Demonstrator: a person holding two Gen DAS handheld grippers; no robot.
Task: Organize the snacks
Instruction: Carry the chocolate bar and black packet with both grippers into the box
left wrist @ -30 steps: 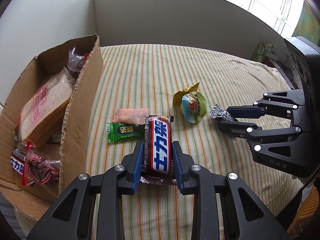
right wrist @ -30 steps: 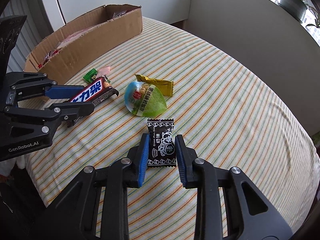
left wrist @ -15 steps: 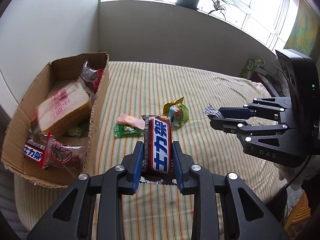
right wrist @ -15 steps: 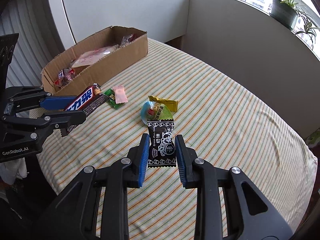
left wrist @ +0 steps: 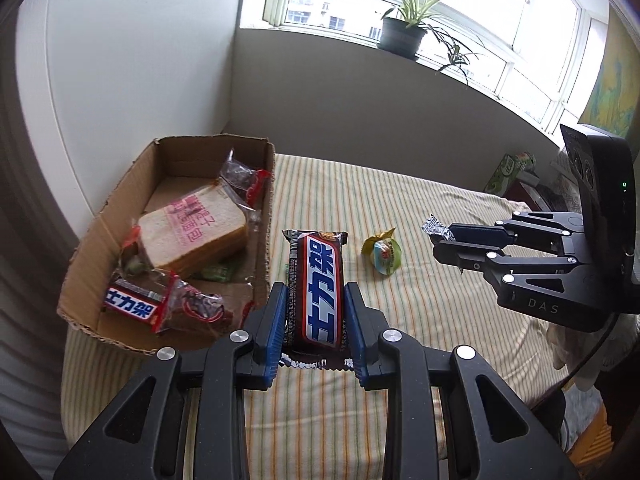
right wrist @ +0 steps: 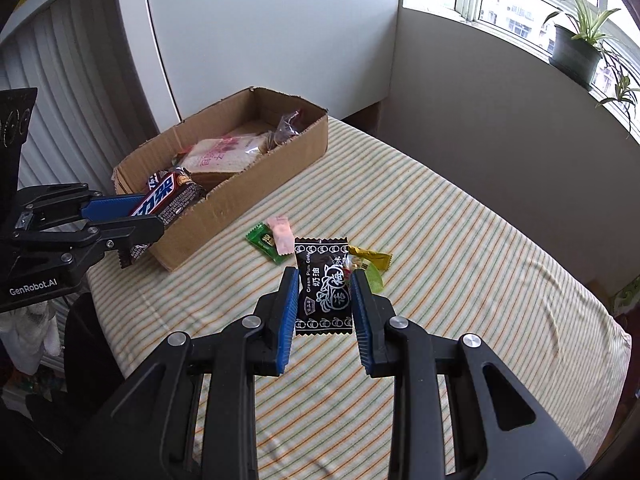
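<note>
The left tool [left wrist: 315, 316] grips a brown chocolate bar [left wrist: 318, 288] lifted above the striped counter [right wrist: 460, 248], beside an open cardboard box [right wrist: 256, 184] holding bread and wrapped snacks. The right tool [right wrist: 325, 300] grips a black candy packet [right wrist: 323, 292], also held aloft. A green sweet [right wrist: 262, 240], a pink sweet [right wrist: 281, 238] and a round green jelly cup [left wrist: 385, 254] lie on the cloth.

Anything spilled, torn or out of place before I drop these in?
Nothing spilled. The box's rim is ragged. Green, pink and yellow packets and a jelly cup lie loose on the cloth.
</note>
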